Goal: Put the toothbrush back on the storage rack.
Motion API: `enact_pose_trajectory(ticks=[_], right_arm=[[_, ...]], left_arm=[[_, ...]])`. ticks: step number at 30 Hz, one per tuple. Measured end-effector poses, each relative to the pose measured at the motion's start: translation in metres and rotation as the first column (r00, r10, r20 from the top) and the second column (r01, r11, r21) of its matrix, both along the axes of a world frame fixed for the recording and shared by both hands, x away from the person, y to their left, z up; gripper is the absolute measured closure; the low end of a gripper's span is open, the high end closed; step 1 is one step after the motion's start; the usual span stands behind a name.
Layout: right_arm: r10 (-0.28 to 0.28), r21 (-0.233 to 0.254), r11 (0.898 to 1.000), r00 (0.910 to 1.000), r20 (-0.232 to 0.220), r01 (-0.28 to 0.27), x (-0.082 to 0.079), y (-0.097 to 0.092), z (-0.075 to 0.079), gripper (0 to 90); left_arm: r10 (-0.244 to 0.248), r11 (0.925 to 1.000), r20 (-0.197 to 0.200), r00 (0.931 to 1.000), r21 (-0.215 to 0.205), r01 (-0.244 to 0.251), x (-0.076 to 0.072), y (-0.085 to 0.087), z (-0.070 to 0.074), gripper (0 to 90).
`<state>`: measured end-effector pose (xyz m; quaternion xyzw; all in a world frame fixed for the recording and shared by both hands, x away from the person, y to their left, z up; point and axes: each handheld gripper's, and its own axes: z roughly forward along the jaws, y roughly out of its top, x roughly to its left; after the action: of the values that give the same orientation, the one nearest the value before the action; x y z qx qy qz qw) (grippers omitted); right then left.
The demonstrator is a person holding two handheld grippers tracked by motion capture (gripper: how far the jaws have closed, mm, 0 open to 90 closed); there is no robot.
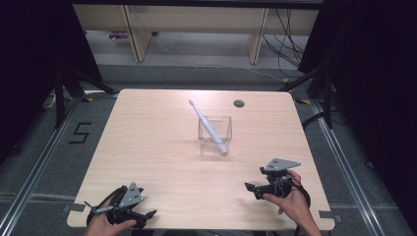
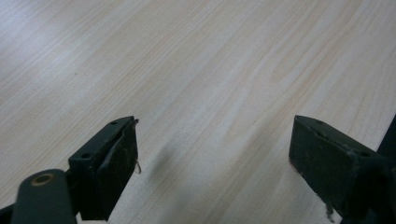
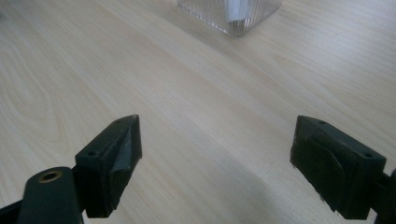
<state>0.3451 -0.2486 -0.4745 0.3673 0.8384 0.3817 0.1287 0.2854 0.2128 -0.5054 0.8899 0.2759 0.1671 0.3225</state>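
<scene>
A clear square container [image 1: 215, 132] stands near the middle of the desk [image 1: 147, 147], and a white toothbrush [image 1: 208, 127] leans in it, its lower end down at the near right corner and its head sticking out over the far left rim. Both are well ahead of the two grippers and touched by neither.

The right gripper [image 1: 255, 189] is the closer one: the container sits ahead of it and to its left, some way off. In the right gripper view the ribbed glassy base of the container [image 3: 231, 14] shows at the top edge, straight beyond the gap between the jaws. That gripper [image 3: 215, 163] has its jaws spread wide with nothing between them, only bare wood grain below. The person's right hand [image 1: 290, 196] grips it from behind, near the desk's front right edge.

The left gripper [image 1: 145, 215] lies at the front left corner of the desk, well apart from the container, which is far ahead of it and off to its right. The left hand [image 1: 105, 223] wraps round its body. In the left gripper view the gripper [image 2: 215, 163] is likewise wide apart and holds nothing; its jaws look to be close over the desk, though whether they touch it is hard to judge from this angle.

A small dark round hole [image 1: 239, 103] sits in the desk beyond the container, farther from both grippers. Off the desk, to the left of the left gripper, a figure 5 [image 1: 80, 132] is marked on the grey floor [image 1: 44, 162].
</scene>
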Motion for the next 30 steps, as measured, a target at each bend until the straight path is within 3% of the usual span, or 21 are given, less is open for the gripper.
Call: enact_pose_trajectory(ticks=[3, 6, 7, 8, 13, 16, 18, 19, 21, 23, 25, 26, 28, 30], right_arm=[[-0.003, 0.005, 1.000, 0.9996, -0.027, 0.003, -0.005, 0.002, -0.002, 17.0], [0.022, -0.008, 1.000, 0.9997, -0.009, -0.022, -0.006, 0.000, -0.002, 17.0], [-0.011, -0.004, 1.000, 0.9990, -0.042, 0.010, -0.009, 0.001, -0.001, 17.0], [0.002, -0.014, 1.000, 0.9998, -0.021, -0.002, -0.009, 0.000, -0.002, 17.0], [0.002, -0.014, 1.000, 0.9991, -0.042, -0.003, -0.015, 0.000, -0.007, 17.0], [0.035, -0.029, 0.999, 0.9992, -0.022, -0.035, -0.013, -0.003, -0.009, 17.0], [-0.026, -0.014, 1.000, 0.9972, -0.070, 0.026, -0.019, -0.001, -0.010, 16.8], [0.014, -0.036, 0.999, 0.9988, -0.046, -0.016, -0.017, -0.005, -0.010, 16.8], [0.028, -0.042, 0.999, 0.9988, -0.041, -0.030, -0.019, -0.006, -0.010, 16.7], [0.019, -0.041, 0.999, 0.9984, -0.053, -0.021, -0.022, -0.007, -0.011, 16.7], [0.005, -0.049, 0.999, 0.9994, -0.034, -0.006, -0.024, -0.008, -0.014, 16.7], [-0.002, -0.062, 0.998, 0.9986, -0.053, -0.001, -0.025, -0.010, -0.013, 16.7], [0.010, -0.071, 0.997, 0.9988, -0.049, -0.013, -0.025, -0.011, -0.014, 16.7], [-0.018, -0.065, 0.998, 0.9974, -0.070, 0.014, -0.029, -0.011, -0.014, 16.7]], left_arm=[[0.010, 0.9999, -0.005, 0.9999, -0.003, -0.010, 0.000, 0.001, 0.000, 15.1], [0.011, 0.9999, -0.007, 0.9999, -0.005, -0.011, 0.000, 0.000, 0.000, 15.1], [0.006, 1.0000, -0.002, 1.0000, -0.001, -0.006, 0.001, 0.000, 0.000, 15.1], [0.012, 0.9998, 0.004, 0.9999, -0.015, -0.012, 0.000, -0.001, -0.001, 15.1], [0.010, 0.9999, -0.004, 0.9999, -0.002, -0.010, 0.001, 0.001, 0.000, 15.1], [0.014, 0.9998, -0.004, 0.9999, -0.012, -0.015, 0.000, 0.000, -0.001, 15.0], [0.000, 1.0000, 0.003, 1.0000, -0.007, 0.000, 0.000, 0.000, 0.000, 15.1], [0.008, 0.9997, 0.005, 1.0000, -0.022, -0.008, -0.001, -0.001, 0.000, 15.0], [0.006, 0.9998, 0.008, 0.9999, -0.018, -0.006, 0.000, 0.000, 0.000, 15.1], [0.013, 0.9996, 0.012, 0.9999, -0.024, -0.012, 0.000, 0.000, -0.001, 15.0], [0.008, 0.9997, 0.009, 0.9999, -0.024, -0.008, -0.001, -0.001, 0.000, 15.0], [0.008, 0.9996, 0.009, 0.9999, -0.026, -0.007, -0.001, -0.001, 0.000, 15.0], [0.007, 0.9997, 0.010, 0.9999, -0.025, -0.007, -0.001, -0.001, 0.000, 15.0], [0.010, 0.9996, 0.012, 0.9999, -0.025, -0.010, -0.001, -0.001, 0.000, 15.1]])
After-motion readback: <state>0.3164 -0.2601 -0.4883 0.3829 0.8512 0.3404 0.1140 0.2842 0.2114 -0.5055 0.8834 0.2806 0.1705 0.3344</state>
